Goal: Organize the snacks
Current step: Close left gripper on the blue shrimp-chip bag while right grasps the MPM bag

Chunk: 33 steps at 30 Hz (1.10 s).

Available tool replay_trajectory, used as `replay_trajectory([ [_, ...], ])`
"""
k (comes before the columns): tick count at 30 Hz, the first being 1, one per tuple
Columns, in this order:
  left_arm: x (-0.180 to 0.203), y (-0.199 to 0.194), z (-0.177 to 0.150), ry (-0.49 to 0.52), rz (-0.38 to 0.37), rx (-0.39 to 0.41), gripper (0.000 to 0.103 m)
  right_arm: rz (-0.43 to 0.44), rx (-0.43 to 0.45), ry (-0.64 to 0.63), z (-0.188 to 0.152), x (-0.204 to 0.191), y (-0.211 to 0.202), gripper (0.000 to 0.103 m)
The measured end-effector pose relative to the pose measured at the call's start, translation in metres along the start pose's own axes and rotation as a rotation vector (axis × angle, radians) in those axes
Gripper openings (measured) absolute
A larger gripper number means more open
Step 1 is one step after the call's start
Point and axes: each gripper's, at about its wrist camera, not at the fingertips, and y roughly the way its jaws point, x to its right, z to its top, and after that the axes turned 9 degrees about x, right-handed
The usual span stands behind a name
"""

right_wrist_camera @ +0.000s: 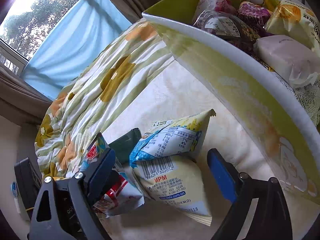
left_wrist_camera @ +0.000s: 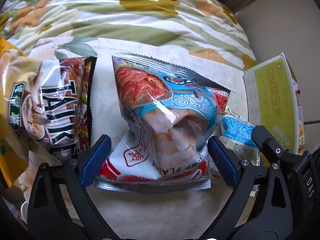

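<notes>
Two claws hang spread over the bed [left_wrist_camera: 164, 210]: left claw [left_wrist_camera: 160, 160] straddles a shrimp-flavour snack bag [left_wrist_camera: 160, 124], pads apart from it; right claw [right_wrist_camera: 162, 172] flanks a pale barcode packet [right_wrist_camera: 172, 182] beside the green snack box [right_wrist_camera: 230, 76].

A rumpled quilt [left_wrist_camera: 124, 16] printed with green stripes and mustard and orange flowers lies heaped across a cream patterned bed sheet [right_wrist_camera: 180, 92]. Behind it, a pale blue curtain [right_wrist_camera: 80, 46] hangs before a window [right_wrist_camera: 38, 16] showing what appear to be trees.
</notes>
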Motion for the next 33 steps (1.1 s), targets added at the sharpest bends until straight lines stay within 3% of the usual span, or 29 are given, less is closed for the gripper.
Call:
replay_trajectory([
  [3,-0.003,0.0,-0.001,0.02,-0.004,0.002,0.088,-0.014,-0.028,-0.017,-0.002,0.002,0.009,0.087],
  [5,0.001,-0.002,-0.001,0.067,0.007,0.013,0.079,-0.02,-0.05,-0.031,-0.005,0.003,0.013,0.087],
  [11,0.006,-0.005,-0.001,0.114,-0.009,0.021,0.066,0.013,-0.087,-0.069,-0.007,0.005,0.022,0.087],
  [20,0.009,-0.011,-0.006,0.151,0.001,0.037,0.064,0.0,-0.102,-0.195,-0.003,-0.006,0.034,0.086],
  [33,0.023,-0.019,-0.014,0.211,0.029,0.059,0.063,-0.007,-0.096,-0.339,-0.001,-0.018,0.027,0.056],
])
